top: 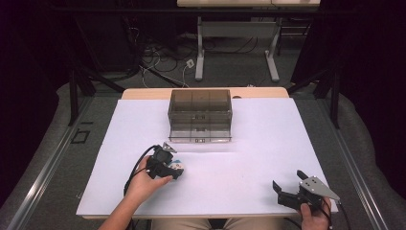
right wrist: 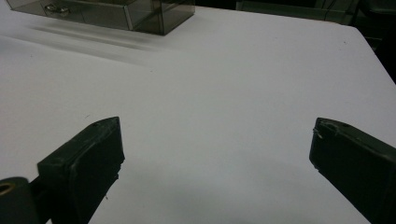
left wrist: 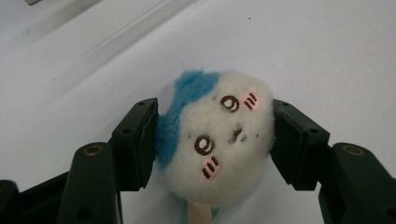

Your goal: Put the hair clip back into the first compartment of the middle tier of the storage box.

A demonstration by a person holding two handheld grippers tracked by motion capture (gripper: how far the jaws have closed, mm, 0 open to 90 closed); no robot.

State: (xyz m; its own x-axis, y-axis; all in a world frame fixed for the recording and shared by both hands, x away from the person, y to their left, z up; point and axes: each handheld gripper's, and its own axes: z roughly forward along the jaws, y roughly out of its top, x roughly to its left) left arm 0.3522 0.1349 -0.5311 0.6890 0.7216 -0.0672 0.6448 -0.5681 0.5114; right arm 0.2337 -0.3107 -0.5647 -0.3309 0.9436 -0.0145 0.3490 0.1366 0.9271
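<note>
Left tongs (left wrist: 212, 140) clenched on a small plush toy (left wrist: 219, 140): both black pads press into its sides, one against the blue patch, the other against the white fur beside the pink cheek marks. The toy has a white face with brown stitched eyes, a blue ear or tuft at the top, and a pale strip hanging from its underside between the jaw roots. In the high view the left tongs (top: 178, 168) sit near the front-left part of the white table (top: 258, 143), held in the person's left hand (top: 146, 182), with the toy (top: 179, 166) at the tips, low over the sheet; whether it touches the surface cannot be told. A black cable loops from the tongs body back toward the forearm. Right tongs (right wrist: 215, 154) released: jaws stand wide apart with bare white table (right wrist: 224, 93) between them, nothing in the gap. In the high view the right tongs (top: 287, 184) are at the front-right corner of the table, held by the right hand (top: 313, 213), well apart from the left tongs and the toy, grey plate on top. A smoky clear drawer box (top: 200, 116) stands beyond both tongs, toward the table's far edge, nearer the left tongs; its corner (right wrist: 116, 14) shows ahead and left of the right jaws.
</note>
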